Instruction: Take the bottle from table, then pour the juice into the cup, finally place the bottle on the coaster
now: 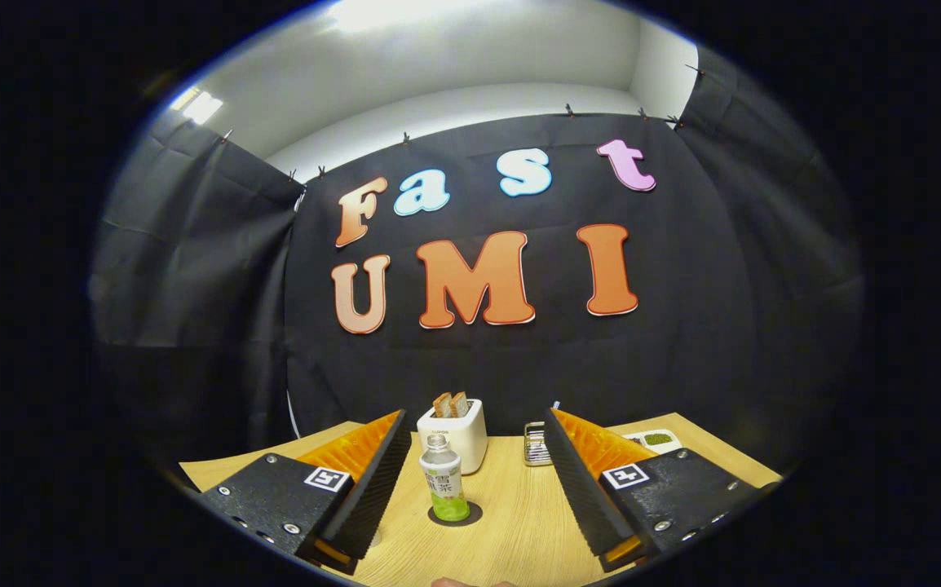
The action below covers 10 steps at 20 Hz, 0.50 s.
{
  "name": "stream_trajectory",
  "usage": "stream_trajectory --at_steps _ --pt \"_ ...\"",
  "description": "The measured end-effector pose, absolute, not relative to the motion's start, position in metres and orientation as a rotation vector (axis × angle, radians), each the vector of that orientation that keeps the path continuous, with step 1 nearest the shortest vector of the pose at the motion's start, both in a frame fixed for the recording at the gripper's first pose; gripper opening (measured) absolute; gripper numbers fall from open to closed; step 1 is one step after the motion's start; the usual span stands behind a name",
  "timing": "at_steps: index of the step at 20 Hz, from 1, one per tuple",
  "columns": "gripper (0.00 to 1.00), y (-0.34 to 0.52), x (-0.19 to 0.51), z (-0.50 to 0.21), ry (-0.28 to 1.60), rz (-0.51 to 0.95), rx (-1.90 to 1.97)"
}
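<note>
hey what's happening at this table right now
A person is holding a gripper over a wooden table, its fingers wide open and touching nothing. A small bottle with green juice in the bottom stands upright between them on a dark round coaster, no cap on it. Beyond it sits a white toaster with two slices of bread.

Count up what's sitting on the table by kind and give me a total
Bottles: 1, the bottle upright on the coaster, between the open gripper's fingers
Coasters: 1, the dark coaster under it
Toasters: 1, the white toaster behind the bottle
Bread slices: 2, the bread standing in the toaster
Metal racks: 1, the small rack beside the toaster
Total: 6
</note>
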<state>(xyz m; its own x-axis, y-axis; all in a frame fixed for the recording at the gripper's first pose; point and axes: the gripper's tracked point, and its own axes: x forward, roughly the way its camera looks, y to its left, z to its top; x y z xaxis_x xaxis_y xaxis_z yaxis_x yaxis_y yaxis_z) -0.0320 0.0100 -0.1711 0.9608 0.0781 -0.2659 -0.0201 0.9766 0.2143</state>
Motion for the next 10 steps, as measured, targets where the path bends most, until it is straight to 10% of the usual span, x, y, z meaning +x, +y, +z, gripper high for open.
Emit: stream_trajectory --at_steps 10 --pt "0.97 -0.014 -0.046 -0.131 0.127 -0.058 0.101"
